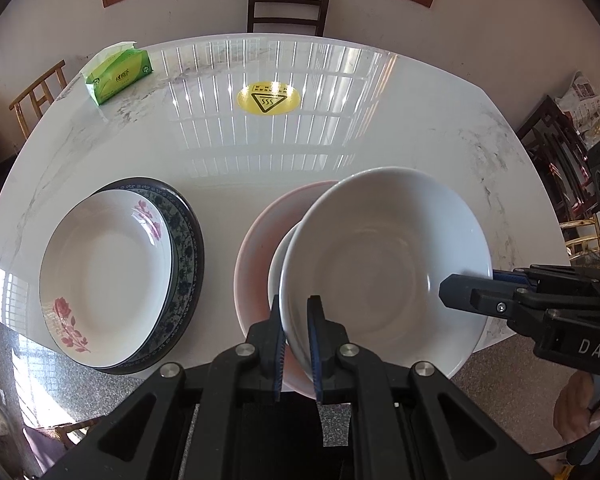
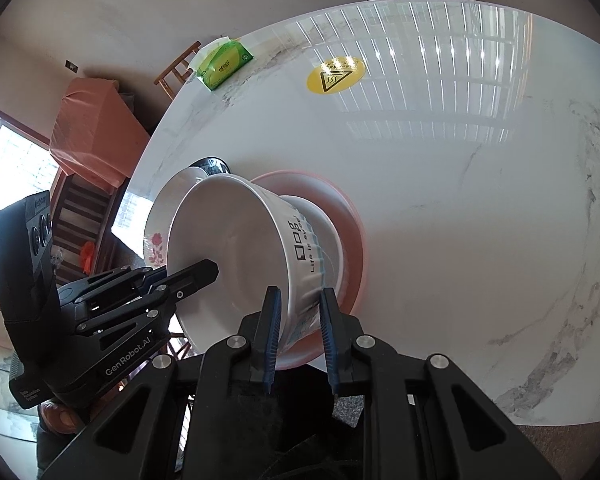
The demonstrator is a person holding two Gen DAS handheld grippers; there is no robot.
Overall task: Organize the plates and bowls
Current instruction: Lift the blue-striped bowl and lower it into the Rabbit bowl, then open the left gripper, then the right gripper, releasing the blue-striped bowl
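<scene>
A large white bowl (image 1: 384, 272) is held over a smaller white bowl (image 1: 278, 268) that sits on a pink plate (image 1: 256, 248). My left gripper (image 1: 298, 344) is shut on the big bowl's near rim. My right gripper (image 2: 298, 332) grips the bowl's opposite rim (image 2: 300, 280), one finger inside and one outside; it shows in the left wrist view (image 1: 480, 288) too. At the left, a white rose-patterned plate (image 1: 104, 276) rests on a dark blue patterned plate (image 1: 186, 240). The left gripper also shows in the right wrist view (image 2: 196, 272).
The white marble table (image 1: 340, 128) carries a green tissue pack (image 1: 118, 74) at the far left and a yellow hot-surface sticker (image 1: 269, 98) in the middle. A dark chair (image 1: 288, 4) stands behind the table, wooden chairs at both sides.
</scene>
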